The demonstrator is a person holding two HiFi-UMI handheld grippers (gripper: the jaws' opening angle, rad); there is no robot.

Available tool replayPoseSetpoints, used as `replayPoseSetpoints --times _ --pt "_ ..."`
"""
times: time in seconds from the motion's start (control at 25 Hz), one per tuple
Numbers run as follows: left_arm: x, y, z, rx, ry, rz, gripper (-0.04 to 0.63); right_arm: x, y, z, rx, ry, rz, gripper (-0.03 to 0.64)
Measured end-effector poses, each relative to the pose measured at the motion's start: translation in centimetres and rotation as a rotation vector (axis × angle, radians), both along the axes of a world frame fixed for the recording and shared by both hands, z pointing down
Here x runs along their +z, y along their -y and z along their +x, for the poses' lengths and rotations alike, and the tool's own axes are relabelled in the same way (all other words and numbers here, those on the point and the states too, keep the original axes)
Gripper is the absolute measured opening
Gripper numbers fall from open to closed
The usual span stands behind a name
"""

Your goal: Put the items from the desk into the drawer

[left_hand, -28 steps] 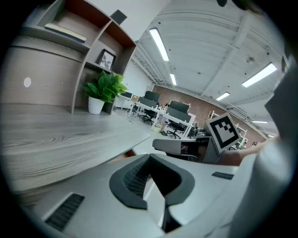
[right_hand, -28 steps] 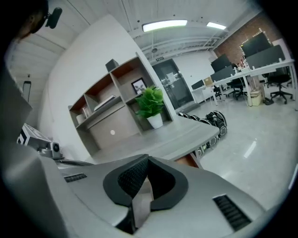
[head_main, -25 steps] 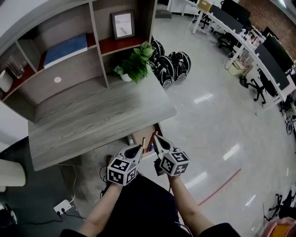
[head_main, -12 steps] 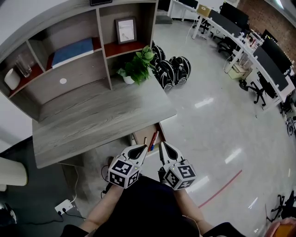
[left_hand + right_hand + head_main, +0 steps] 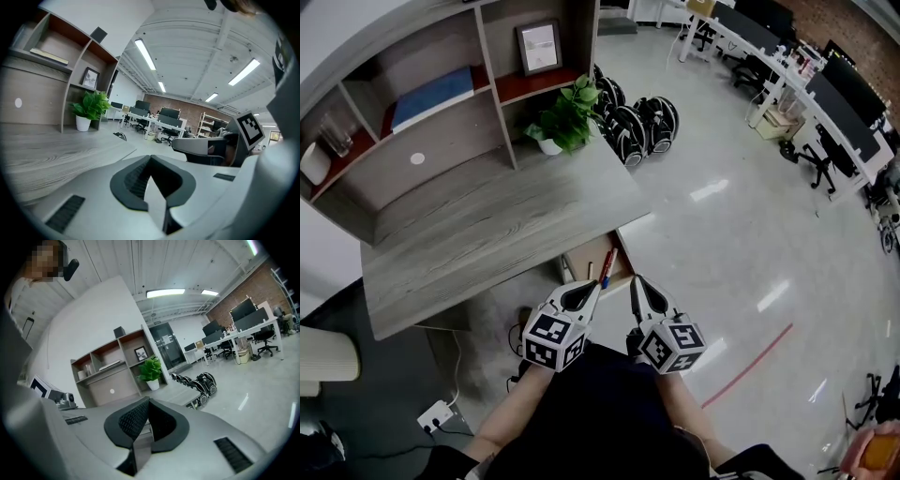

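Note:
In the head view the grey wooden desk has a bare top. Under its front right corner a drawer stands pulled out, with a red pen and other small items in it. My left gripper and right gripper hover side by side just in front of the drawer, above the floor and pointing at it. Both are shut with nothing between the jaws. The left gripper view and the right gripper view show the pads meeting.
The shelf unit on the desk holds a blue book, a picture frame and a glass. A potted plant stands at the desk's back right. Black wheeled devices lie on the floor behind, a power strip at lower left.
Both grippers stay shut and close together. The right one has drifted slightly right and back toward me. The drawer is still pulled out.

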State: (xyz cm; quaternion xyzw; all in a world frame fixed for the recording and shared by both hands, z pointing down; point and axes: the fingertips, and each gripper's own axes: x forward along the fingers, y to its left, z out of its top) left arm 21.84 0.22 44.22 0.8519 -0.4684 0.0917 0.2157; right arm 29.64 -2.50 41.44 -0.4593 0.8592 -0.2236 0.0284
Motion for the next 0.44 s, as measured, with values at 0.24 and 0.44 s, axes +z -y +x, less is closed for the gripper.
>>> replayPoseSetpoints --times 0.24,0.44 --pt "0.7 -0.3 0.8 0.005 -0.003 -0.022 0.023 0.9 -0.2 1.6 0.041 0.037 -0.050 -0.011" --pt "0.9 0.0 1.0 0.005 0.006 -0.020 0.023 0.8 -0.1 1.7 0.041 0.030 -0.037 -0.011"
